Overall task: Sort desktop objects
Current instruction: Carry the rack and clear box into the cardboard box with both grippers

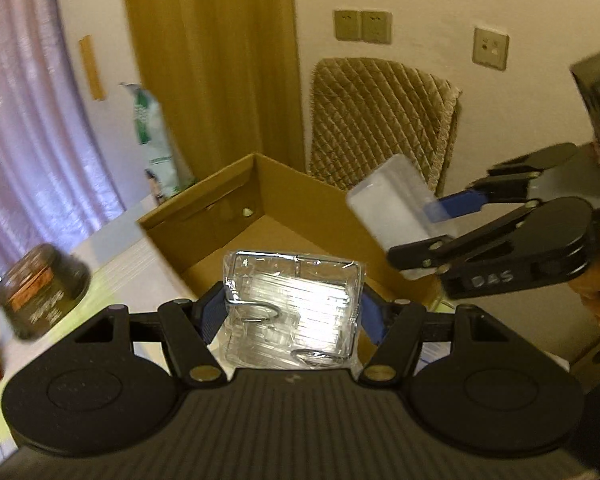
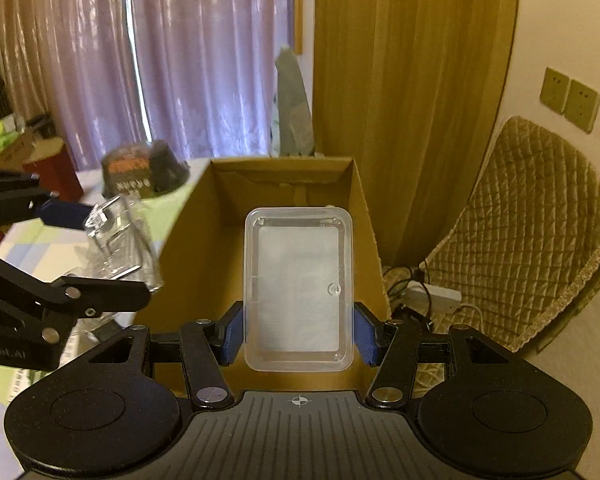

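The left tool [image 1: 292, 316] is raised, its blue pads [image 1: 212, 316] pressed against both sides of a load. The right tool [image 2: 298, 332] is lifted alongside, level, its pads [image 2: 233, 334] likewise clamped; a hand [image 1: 596, 300] grips its handle.

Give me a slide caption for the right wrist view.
Right gripper holds a clear plastic tray above an open cardboard box.

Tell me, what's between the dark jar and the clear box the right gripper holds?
In the right wrist view, between the dark jar and the clear box stands the cardboard box's left wall.
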A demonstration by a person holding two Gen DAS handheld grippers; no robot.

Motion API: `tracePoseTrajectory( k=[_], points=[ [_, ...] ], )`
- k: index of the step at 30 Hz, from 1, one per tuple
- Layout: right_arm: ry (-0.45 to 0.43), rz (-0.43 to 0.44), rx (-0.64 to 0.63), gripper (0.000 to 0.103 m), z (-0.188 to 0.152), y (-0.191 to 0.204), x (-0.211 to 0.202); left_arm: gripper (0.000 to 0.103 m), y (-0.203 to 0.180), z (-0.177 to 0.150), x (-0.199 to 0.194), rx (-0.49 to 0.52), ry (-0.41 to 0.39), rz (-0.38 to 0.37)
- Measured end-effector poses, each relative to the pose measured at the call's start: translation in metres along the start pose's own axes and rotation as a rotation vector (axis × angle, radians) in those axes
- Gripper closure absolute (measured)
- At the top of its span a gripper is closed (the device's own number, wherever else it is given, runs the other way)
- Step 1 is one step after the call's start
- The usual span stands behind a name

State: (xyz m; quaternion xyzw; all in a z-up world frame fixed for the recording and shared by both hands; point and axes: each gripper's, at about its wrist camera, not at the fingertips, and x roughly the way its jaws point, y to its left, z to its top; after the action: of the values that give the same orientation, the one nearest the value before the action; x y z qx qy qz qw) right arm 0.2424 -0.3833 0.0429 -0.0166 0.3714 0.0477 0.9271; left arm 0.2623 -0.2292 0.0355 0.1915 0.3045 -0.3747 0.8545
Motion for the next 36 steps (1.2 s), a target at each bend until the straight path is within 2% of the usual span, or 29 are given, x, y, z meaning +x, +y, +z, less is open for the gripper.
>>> tracePoseTrajectory(
  k=[7,14,20,27,36],
  points=[
    [0.06,0.0,-0.044,0.049,-0.009,-0.014,0.034,0.04,-0.006,-0.011,0.061,0.095,0.071,-0.044],
    [0.085,0.006,-0.049,0.049,-0.02,-0.016,0.053,0.037,-0.009,-0.027,0.087,0.136,0.11,-0.057],
    [0.097,0.009,-0.053,0.049,-0.02,-0.016,0.064,0.029,-0.004,-0.031,0.082,0.137,0.084,-0.036],
    [0.104,0.012,-0.074,0.048,-0.016,-0.012,0.07,0.027,0.007,-0.033,0.062,0.108,0.036,0.002],
    [0.116,0.025,-0.1,0.048,-0.014,-0.001,0.076,0.026,0.019,-0.04,0.038,0.058,0.015,0.025]
  ],
)
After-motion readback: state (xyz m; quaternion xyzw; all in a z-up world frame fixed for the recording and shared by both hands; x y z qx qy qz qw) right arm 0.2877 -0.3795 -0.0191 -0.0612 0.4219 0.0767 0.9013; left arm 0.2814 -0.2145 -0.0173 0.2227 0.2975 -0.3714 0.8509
